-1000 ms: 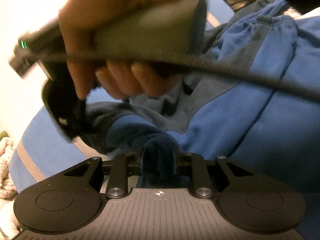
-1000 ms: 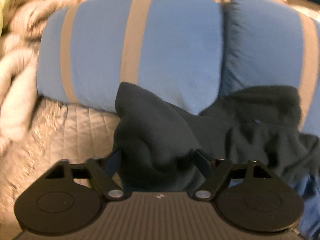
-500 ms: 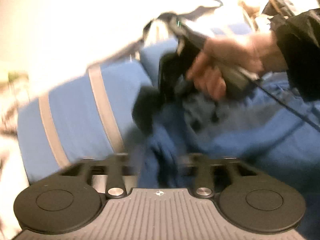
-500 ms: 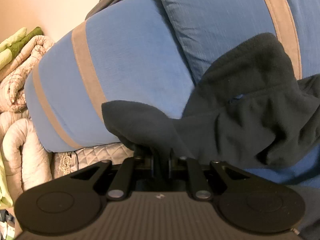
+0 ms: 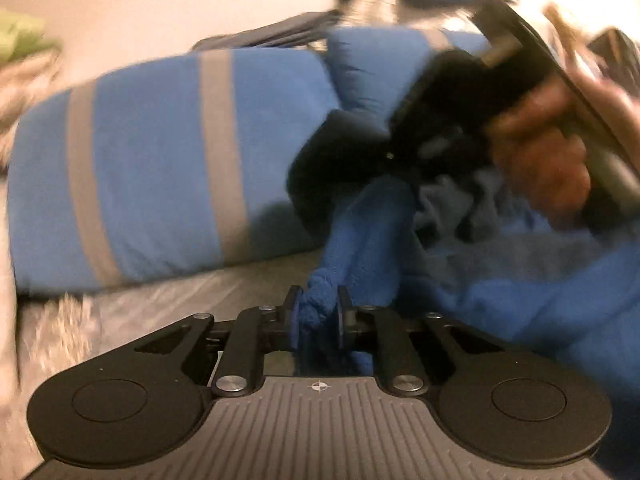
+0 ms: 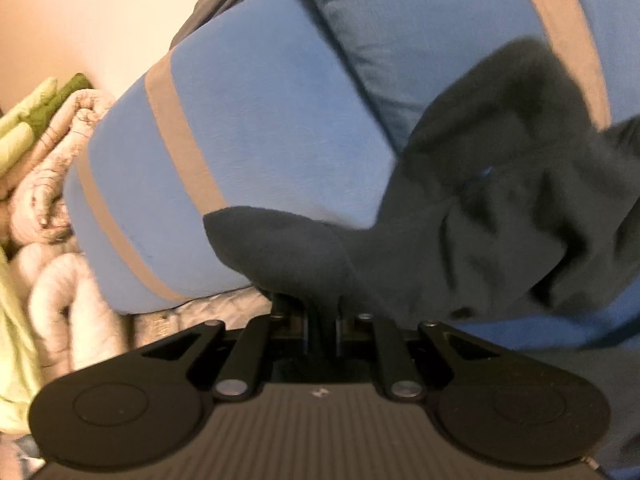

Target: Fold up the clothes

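Clearly the folding has barely begun: in the left wrist view the blue fleece garment (image 5: 540,292) lies rumpled on the grey quilted bedspread (image 5: 168,292), bunched and twisted with no flat panel or clean crease anywhere. The left gripper (image 5: 318,312) has a roll of the blue fleece between its pads, and its jaws are closing on that wad, which fills the gap between them. The gripper points forward and somewhat downward, toward the striped blue pillow (image 5: 152,160) that lies across the back of the bed. Upper right in the same view, blurred, a person's hand (image 5: 548,160) grips the right gripper (image 5: 320,196) by its handle, tilted down toward the garment, with a dark part of the cloth hanging at its tip.

From the right wrist view, the right gripper (image 6: 320,320) is clamped tight on the dark grey fleece section (image 6: 500,208) of the garment; its jaws stand nearly together with a thin fold of cloth pinched between them. That cloth rises from the pads, with one pointed corner jutting left and the bulk draped to the right against a second striped pillow (image 6: 420,32). The view is canted, so this gripper seems rolled to one side and angled downward. A heap of cream and green blankets (image 6: 52,184) lies at the left. In my judgement, spreading the garment flat and every fold are still to come.
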A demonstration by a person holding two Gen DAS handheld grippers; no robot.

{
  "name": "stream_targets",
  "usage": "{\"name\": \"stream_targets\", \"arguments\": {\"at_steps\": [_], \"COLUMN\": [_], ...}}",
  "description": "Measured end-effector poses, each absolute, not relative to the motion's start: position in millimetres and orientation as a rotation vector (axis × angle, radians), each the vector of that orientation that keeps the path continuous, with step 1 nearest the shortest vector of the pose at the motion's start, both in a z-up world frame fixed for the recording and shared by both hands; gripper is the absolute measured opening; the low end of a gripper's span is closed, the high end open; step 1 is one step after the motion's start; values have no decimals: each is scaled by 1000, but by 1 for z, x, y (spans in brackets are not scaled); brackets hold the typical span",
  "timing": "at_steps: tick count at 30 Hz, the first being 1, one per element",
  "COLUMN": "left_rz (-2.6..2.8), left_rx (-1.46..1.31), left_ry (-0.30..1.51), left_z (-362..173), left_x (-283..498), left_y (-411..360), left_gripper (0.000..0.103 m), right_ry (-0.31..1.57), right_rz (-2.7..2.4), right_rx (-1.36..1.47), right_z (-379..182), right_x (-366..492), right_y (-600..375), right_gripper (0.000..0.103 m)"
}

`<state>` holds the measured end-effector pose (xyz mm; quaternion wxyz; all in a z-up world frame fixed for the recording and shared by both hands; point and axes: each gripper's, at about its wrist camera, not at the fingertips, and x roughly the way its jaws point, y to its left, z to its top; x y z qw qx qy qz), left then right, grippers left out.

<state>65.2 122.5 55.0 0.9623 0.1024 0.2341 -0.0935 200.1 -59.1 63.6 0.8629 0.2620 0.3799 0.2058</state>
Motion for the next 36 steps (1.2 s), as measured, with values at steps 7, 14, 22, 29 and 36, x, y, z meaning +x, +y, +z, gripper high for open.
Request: {"name": "stream_targets", "arguments": {"at_steps": [7, 14, 22, 29, 36], "left_rz": [-21, 5, 50, 105, 203], "left_rx": [57, -130, -101, -26, 12], "left_ry": [572, 674, 645, 632, 748], "left_z": [32, 14, 20, 18, 9], "left_x": [91, 110, 121, 134, 140], "left_y": [159, 187, 185, 179, 169], "left_gripper": [17, 17, 17, 17, 40], "right_ry": [697, 720, 667, 692, 695], "right_rz": [418, 283, 176, 60, -146], "right_rx": [561, 629, 563, 495, 458], "right_z": [87, 95, 95, 81, 65], "right_x": [178, 142, 77, 36, 15], "right_y": [-73, -130, -202, -272, -349], "right_gripper": [90, 95, 101, 102, 103]}}
